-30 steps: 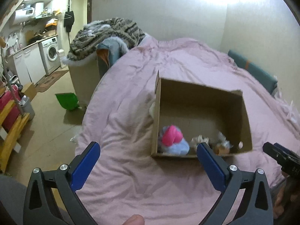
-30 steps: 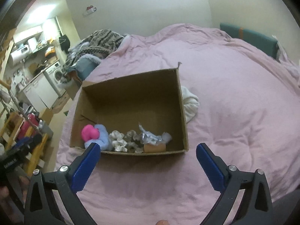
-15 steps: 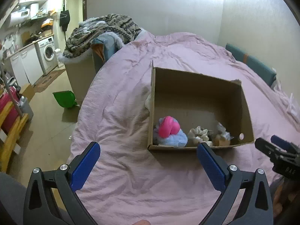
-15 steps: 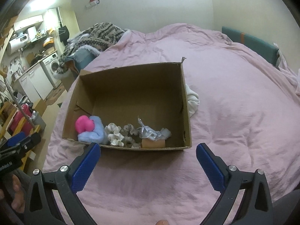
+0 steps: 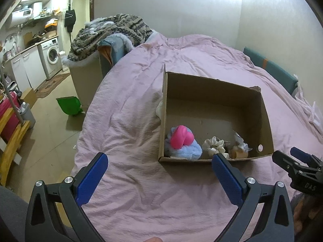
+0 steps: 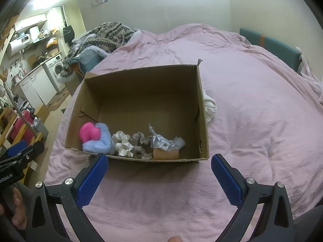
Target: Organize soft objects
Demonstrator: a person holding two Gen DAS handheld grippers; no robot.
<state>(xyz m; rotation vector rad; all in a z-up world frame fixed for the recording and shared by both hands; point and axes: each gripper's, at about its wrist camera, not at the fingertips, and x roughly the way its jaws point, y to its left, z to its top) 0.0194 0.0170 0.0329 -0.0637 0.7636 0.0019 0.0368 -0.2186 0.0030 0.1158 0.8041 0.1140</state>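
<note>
An open cardboard box [image 6: 198,92] [image 5: 264,109] sits on a pink bed cover [image 6: 252,104]. Along its near wall lie a pink soft toy [image 6: 88,131] [image 5: 180,137] on a light blue cloth [image 6: 101,141] [image 5: 185,150], white scrunchies [image 6: 123,143] [image 5: 214,146], a crinkled clear wrapper [image 6: 163,141] and a small tan block [image 6: 166,153]. A white cloth [image 6: 209,107] lies against the box's outer side. My left gripper [image 5: 159,171] and right gripper [image 6: 159,171] are both open and empty, held above the cover in front of the box.
A patterned blanket pile [image 5: 113,32] sits on a chair at the bed's far left. A green bin [image 5: 68,104], washing machine [image 5: 51,56] and yellow wooden frame [image 5: 12,141] stand on the floor left of the bed. A teal headboard [image 6: 268,46] borders the far right.
Both grippers have pulled back and risen a little, so the box sits farther off and more of its inside shows. Both jaws stay open; the objects in the box have not moved.
</note>
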